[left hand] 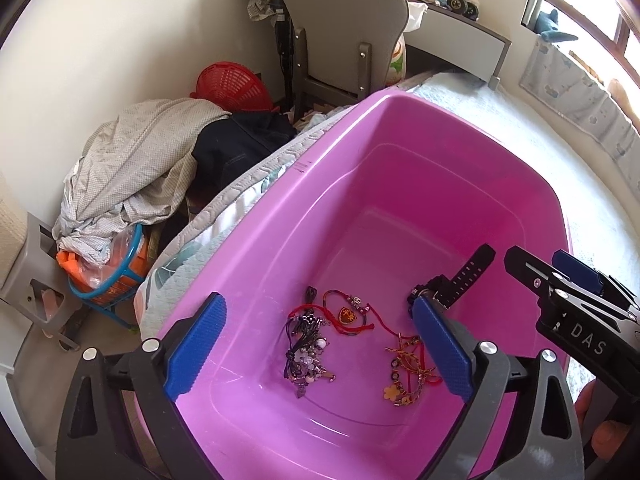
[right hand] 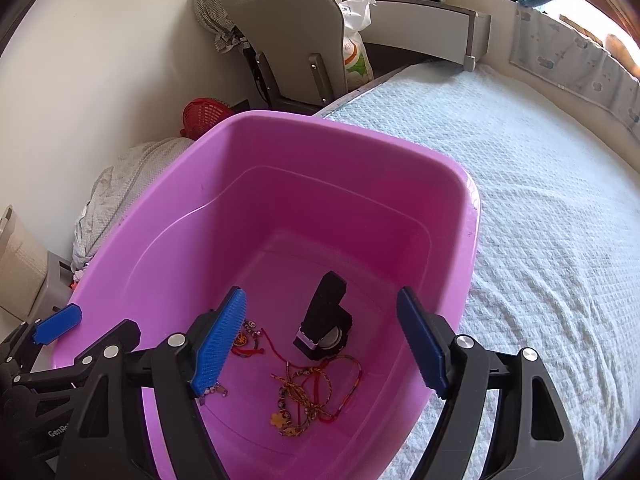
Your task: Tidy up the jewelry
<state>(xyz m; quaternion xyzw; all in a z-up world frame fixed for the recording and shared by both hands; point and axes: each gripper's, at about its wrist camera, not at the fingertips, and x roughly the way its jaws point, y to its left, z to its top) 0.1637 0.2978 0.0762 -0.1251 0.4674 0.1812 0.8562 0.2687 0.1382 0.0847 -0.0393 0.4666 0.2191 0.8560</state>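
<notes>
Jewelry lies on the floor of the pink tub: a dark beaded bunch lower centre in the left view, a red cord with charm just above it, a gold-and-red tangle lower centre in the right view, and a black watch above that tangle. Left gripper hangs over the tub, jaws spread wide, nothing between the pads. Right gripper likewise stands released, gripping nothing. The tub sits on a white bedspread. A grey chair stands upper centre.
</notes>
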